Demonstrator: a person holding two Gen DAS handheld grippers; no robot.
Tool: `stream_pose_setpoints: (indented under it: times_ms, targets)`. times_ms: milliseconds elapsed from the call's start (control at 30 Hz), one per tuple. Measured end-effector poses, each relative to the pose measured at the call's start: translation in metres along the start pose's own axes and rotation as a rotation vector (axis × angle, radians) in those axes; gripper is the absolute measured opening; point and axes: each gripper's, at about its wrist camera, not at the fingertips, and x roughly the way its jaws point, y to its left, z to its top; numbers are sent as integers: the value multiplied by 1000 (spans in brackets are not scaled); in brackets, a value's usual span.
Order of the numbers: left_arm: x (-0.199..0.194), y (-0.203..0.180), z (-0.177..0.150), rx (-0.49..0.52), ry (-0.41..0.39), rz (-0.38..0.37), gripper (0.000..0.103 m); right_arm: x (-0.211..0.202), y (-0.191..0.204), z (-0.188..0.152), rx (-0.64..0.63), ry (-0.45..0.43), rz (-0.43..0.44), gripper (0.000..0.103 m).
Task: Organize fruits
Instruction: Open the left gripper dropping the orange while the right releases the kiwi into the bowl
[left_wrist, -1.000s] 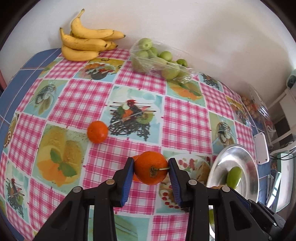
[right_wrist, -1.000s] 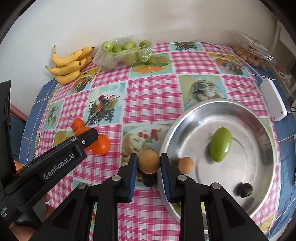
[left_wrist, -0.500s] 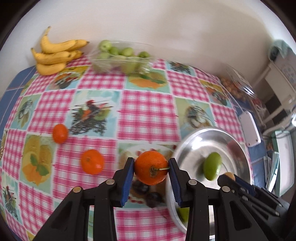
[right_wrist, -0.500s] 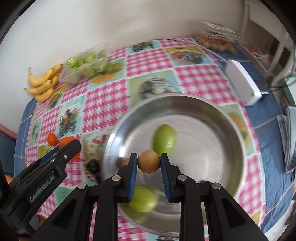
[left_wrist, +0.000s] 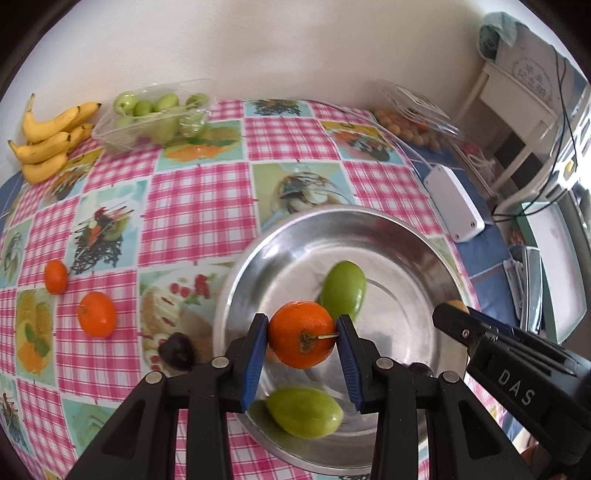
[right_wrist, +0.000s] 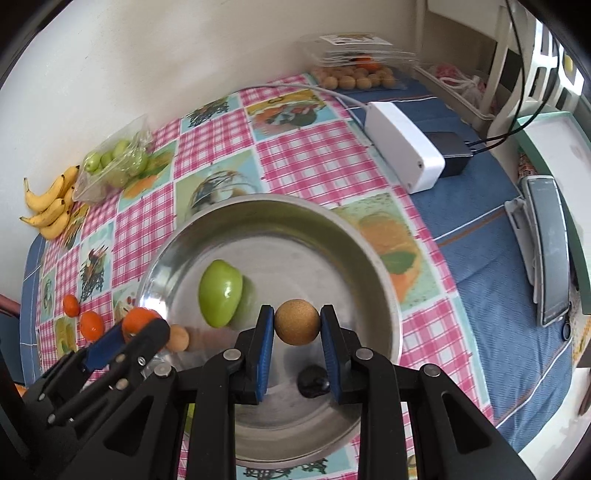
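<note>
The letters "DAS" stand in white on the black right tool (left_wrist: 452, 314).

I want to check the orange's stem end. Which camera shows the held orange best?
The left wrist view: the orange fills the left gripper, stem facing the camera. The right wrist view shows only a sliver of it behind that gripper's fingers.

Three oranges: one orange (left_wrist: 301, 334) between the left gripper's pads, two loose oranges (left_wrist: 96, 314) on the cloth to its left. Two green mangoes (left_wrist: 342, 290) lie in the steel bowl (left_wrist: 413, 251), one just ahead of that gripper, one under it. Two small tan round fruits: one tan fruit (right_wrist: 297, 322) between the right gripper's pads, one left of it. Two dark fruits (right_wrist: 313, 381), one bunch of bananas (left_wrist: 50, 138), two clear fruit boxes (left_wrist: 155, 118).
</note>
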Motion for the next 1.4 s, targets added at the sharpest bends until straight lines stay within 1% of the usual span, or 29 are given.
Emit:
stream_pose_setpoints:
  times_ms: [267,900,1100,1200,1233,1400]
  targets:
    - [7,-10,-4,31,17,7,40,8,3,-3,-10,27,3,27]
    - [18,-3,-7,14,62,9,40,32,2,-11,-13,100,-14,27]
    - [19,-3,-7,7,74,2,42,31,2,-10,-10,100,-19,27]
    - [16,-2,-5,-1,71,-5,43,27,0,-9,-1,93,-21,32]
    - [13,-2,-4,-1,65,-10,43,26,-1,-9,3,90,-21,35]
    - [-1,-1,1,-4,30,-29,43,14,1,-7,1,63,-10,35]
